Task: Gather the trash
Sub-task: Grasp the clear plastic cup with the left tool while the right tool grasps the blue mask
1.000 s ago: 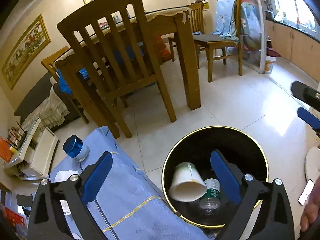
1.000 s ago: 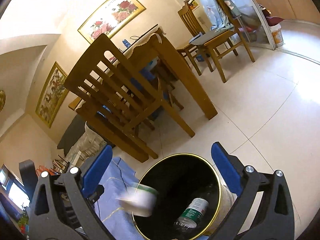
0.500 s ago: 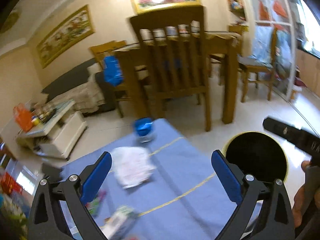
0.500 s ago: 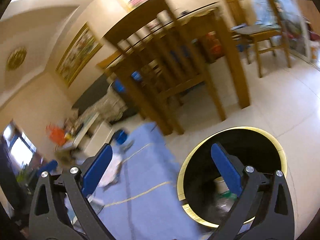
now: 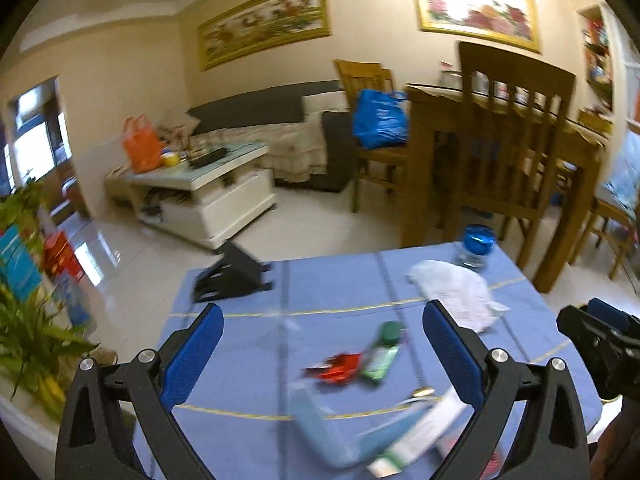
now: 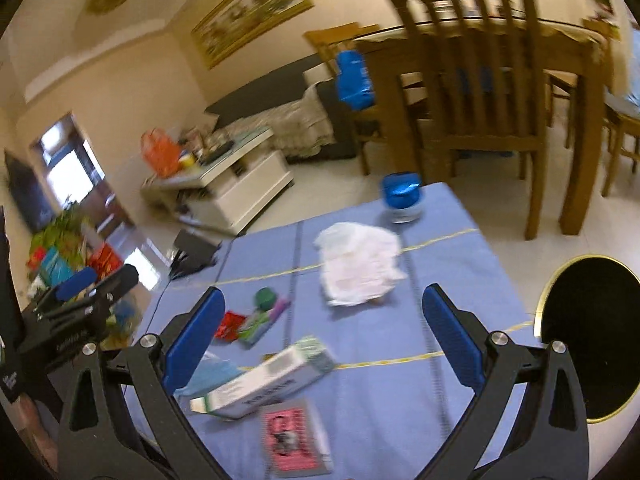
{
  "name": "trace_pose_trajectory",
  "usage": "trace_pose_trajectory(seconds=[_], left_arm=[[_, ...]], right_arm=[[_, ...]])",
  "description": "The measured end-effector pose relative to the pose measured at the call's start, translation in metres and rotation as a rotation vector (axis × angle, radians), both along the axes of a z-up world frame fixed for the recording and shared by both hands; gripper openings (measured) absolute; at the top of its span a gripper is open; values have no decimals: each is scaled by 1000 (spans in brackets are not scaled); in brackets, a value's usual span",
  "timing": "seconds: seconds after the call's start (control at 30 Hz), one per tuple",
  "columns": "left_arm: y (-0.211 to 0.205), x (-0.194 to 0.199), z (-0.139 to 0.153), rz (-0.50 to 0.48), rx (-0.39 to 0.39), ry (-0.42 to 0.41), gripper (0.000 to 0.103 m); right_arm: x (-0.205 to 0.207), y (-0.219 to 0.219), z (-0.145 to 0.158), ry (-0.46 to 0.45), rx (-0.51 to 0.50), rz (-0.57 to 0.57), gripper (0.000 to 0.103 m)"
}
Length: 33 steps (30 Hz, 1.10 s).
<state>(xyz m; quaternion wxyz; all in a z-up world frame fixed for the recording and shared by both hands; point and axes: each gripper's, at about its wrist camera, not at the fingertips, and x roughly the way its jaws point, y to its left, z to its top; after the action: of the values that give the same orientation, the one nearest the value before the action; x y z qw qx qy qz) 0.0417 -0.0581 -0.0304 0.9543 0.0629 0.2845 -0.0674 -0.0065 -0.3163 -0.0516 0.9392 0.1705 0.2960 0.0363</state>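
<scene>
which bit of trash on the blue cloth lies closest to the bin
The crumpled white tissue. In the right wrist view it sits furthest toward the black bin, while the carton, pink packet and red wrapper all lie further left.
</scene>
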Motion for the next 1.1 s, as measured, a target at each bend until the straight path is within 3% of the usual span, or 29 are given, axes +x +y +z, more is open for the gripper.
trace_pose_trajectory(seconds=[0.27,0.67,0.77,0.9,1.03,1.1], left_arm=[[68,-4,4,105,-41,-11,96],[112,6,-9,161,-69,11,96],[125,15,-19,196,-62,37,96],[150,27,-44,268,-46,89,96],[173,34,-63,327,-56,139,96],[180,35,-67,346,-53,150,96]], right_arm=[[15,67,-5,63,-25,139,97],[38,134,-10,119,-200,259,97],[51,132,-8,144,-213,257,86],[72,146,2,194,-180,364,84],[83,194,-5,247,-281,500,82],[85,226,-25,302,-417,555,71]])
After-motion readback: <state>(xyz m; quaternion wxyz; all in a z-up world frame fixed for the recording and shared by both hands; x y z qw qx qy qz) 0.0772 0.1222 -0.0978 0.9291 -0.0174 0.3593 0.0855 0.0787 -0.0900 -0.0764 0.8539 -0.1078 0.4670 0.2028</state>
